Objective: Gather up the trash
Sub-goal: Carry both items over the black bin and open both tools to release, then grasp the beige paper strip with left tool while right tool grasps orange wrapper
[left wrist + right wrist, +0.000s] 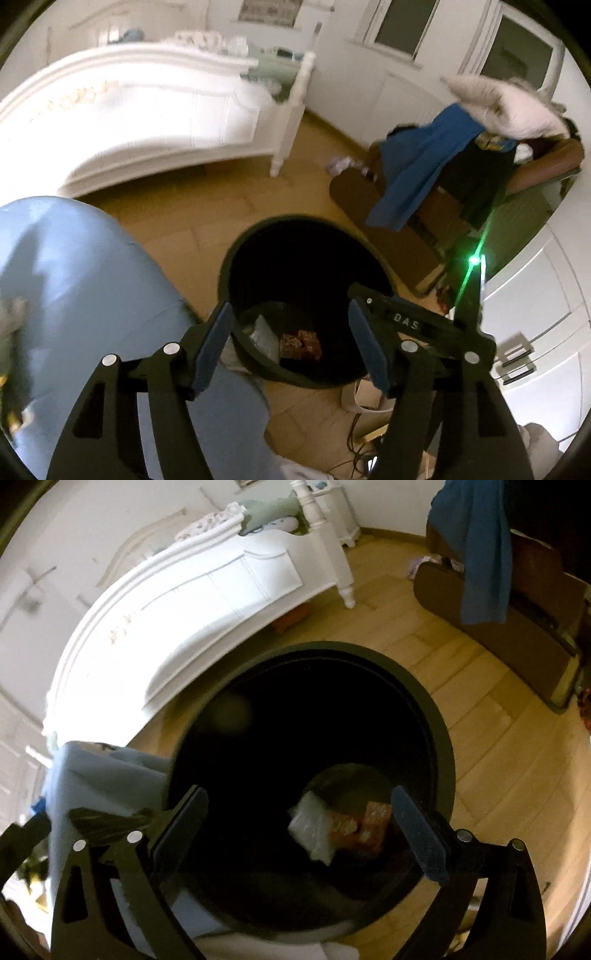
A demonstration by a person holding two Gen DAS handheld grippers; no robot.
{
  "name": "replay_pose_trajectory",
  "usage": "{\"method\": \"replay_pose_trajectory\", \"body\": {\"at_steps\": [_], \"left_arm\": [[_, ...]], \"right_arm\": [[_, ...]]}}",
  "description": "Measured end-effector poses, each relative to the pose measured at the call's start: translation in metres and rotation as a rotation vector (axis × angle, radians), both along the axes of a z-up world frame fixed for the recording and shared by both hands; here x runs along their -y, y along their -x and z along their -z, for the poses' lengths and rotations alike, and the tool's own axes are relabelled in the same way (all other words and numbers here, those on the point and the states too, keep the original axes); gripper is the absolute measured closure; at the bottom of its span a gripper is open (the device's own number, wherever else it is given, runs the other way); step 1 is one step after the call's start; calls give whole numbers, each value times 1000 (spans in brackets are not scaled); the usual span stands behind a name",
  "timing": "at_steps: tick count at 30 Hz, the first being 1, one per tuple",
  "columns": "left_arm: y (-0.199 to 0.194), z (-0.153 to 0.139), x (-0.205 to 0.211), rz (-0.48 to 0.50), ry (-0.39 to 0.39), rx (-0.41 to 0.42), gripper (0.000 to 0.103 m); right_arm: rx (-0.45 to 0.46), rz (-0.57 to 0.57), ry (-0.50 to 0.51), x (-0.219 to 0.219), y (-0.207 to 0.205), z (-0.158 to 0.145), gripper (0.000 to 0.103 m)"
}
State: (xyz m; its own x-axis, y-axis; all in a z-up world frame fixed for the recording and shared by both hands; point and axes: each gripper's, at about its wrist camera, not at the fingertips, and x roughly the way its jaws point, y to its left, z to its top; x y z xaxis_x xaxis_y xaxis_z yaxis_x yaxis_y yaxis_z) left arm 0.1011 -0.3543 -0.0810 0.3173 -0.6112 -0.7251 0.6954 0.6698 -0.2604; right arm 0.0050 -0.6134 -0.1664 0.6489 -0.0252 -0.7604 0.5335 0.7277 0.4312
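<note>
Bed: a white wooden bed (122,122) with a curved panelled footboard fills the 10 o'clock part of the left wrist view; in the right wrist view it (207,602) arcs from 9 to 12 o'clock, with pale bedding piled on top.
Floor: light wooden planks (491,746) run under everything.
Leg: a person's leg in light blue cloth (92,295) sits at 8 o'clock in the left view, just beside the bin.
Chair: a brown chair (443,206) at 2 o'clock, draped with a blue cloth (417,170) and a pale pinkish one (517,107).
Bin: a round black plastic trash bin (439,731) stands on the floor, its open mouth filling the middle of the right view; in the left view it (236,251) lies at 6 o'clock from centre.
Left gripper: the black two-finger gripper (293,347) hangs above the bin's near rim, jaws spread apart, nothing between the blue pads.
Right gripper: the black gripper (299,830) hovers over the bin mouth, jaws spread wide and empty.
Trash: a crumpled clear plastic wrapper (314,827) and a red-brown patterned packet (369,823) lie touching on the bin's bottom, at 5 o'clock from centre.
Floor scraps: small pale bits (340,164) lie near the chair's foot, at 1 o'clock.
</note>
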Motion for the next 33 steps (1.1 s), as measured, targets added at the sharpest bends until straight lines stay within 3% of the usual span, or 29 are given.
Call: {"method": "replay_pose_trajectory", "body": {"at_steps": [3, 8, 13, 18, 22, 26, 30, 33], "left_arm": [[10, -21, -45, -40, 56, 40, 37], [13, -45, -121, -122, 89, 100, 37], [10, -57, -205, -199, 29, 215, 37], [-5, -45, -269, -190, -74, 283, 37], [-21, -26, -314, -199, -64, 269, 38], [-27, -18, -330, -168, -39, 288, 38], [-31, -10, -330, -113, -59, 322, 38], [-35, -5, -331, -85, -71, 337, 38]], "right_arm": [[86, -53, 0, -19, 1, -25, 5], [186, -272, 45, -89, -27, -75, 5], [219, -517, 105, -175, -64, -116, 5], [230, -753, 131, -263, -111, -150, 5], [193, -921, 176, -340, -165, -170, 5], [124, -1029, 232, -413, -219, -175, 5], [-12, -1080, 253, -481, -279, -155, 5], [-135, -1083, 197, -508, -315, -132, 5]]}}
